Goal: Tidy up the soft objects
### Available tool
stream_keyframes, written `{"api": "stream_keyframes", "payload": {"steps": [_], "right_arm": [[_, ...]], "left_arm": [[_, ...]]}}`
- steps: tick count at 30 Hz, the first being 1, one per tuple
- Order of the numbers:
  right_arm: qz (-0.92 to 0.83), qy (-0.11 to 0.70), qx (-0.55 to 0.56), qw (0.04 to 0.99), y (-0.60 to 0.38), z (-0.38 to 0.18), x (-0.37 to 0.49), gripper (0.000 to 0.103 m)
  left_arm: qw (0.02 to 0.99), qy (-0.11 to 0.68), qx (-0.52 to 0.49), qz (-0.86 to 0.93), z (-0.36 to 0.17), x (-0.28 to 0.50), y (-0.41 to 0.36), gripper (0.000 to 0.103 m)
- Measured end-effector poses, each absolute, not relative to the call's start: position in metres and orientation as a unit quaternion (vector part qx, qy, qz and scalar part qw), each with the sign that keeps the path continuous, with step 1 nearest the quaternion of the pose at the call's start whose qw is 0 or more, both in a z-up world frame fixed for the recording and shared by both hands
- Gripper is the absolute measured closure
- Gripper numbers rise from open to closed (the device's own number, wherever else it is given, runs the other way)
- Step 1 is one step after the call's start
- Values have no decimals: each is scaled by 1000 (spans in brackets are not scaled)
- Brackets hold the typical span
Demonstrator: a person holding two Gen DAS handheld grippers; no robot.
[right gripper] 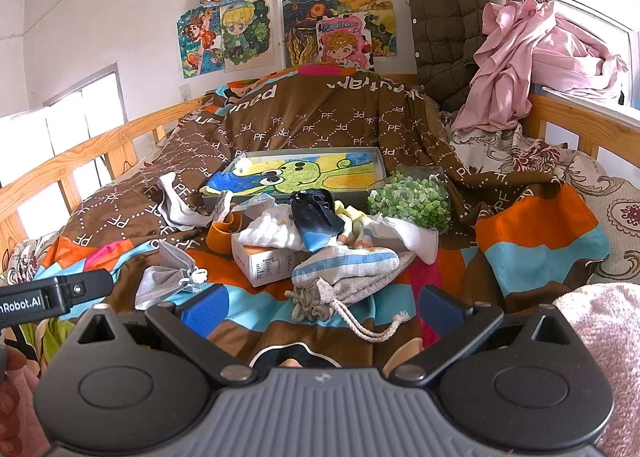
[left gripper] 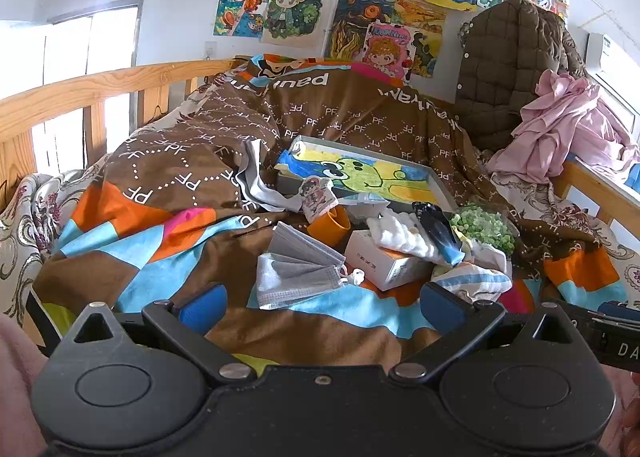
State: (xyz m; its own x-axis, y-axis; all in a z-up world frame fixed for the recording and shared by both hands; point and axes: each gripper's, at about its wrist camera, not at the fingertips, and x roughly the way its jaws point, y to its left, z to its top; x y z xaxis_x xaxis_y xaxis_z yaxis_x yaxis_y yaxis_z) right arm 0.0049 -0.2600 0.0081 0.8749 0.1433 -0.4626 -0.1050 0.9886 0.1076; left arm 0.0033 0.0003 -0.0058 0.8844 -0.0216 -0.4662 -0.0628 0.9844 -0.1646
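our left claw (left gripper: 322, 303) hangs low over the blanket (left gripper: 168, 193) with its blue fingers spread wide and nothing between them; our right claw (right gripper: 322, 307) is the same, apart and empty, just short of the pile. we judge we hold both back and wide because nothing has been picked yet, and wide jaws suit limp cloth that has no firm edge.

nearest the left claw lies a grey face mask (left gripper: 298, 269), flat on the blanket and slightly off from the heap, so an easy first pick. nearest the right claw is a striped drawstring pouch (right gripper: 346, 271), its cord (right gripper: 366, 327) trailing toward us between the fingers.

behind these, the soft things are heaped together: a white cloth (right gripper: 272, 235) draped over a small white box (right gripper: 266, 261), a dark sock (right gripper: 316, 219) lying on top, an orange cup (right gripper: 224, 233) to the left, and a green fluffy bundle (right gripper: 410, 201) at the right. beyond the heap sits a shallow tray (right gripper: 378, 161) with a frog drawing (right gripper: 304, 175) lying in it; it may be where the soft things go, though we cannot be sure.

further out, a pink garment (right gripper: 520, 57) and a quilted jacket (right gripper: 452, 17) sit at the far right corner of the bed.
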Motion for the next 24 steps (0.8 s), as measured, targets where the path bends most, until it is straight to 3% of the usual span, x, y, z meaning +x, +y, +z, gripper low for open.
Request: {"api": "stream_keyframes", "payload": {"steps": [9, 24], "right_arm": [[87, 275, 40, 957, -256, 8, 17, 0], [164, 356, 28, 920, -236, -4, 85, 0]], "left_arm": [[957, 270, -107, 9, -5, 14, 5, 1], [928, 365, -42, -54, -17, 95, 26, 1]]}}
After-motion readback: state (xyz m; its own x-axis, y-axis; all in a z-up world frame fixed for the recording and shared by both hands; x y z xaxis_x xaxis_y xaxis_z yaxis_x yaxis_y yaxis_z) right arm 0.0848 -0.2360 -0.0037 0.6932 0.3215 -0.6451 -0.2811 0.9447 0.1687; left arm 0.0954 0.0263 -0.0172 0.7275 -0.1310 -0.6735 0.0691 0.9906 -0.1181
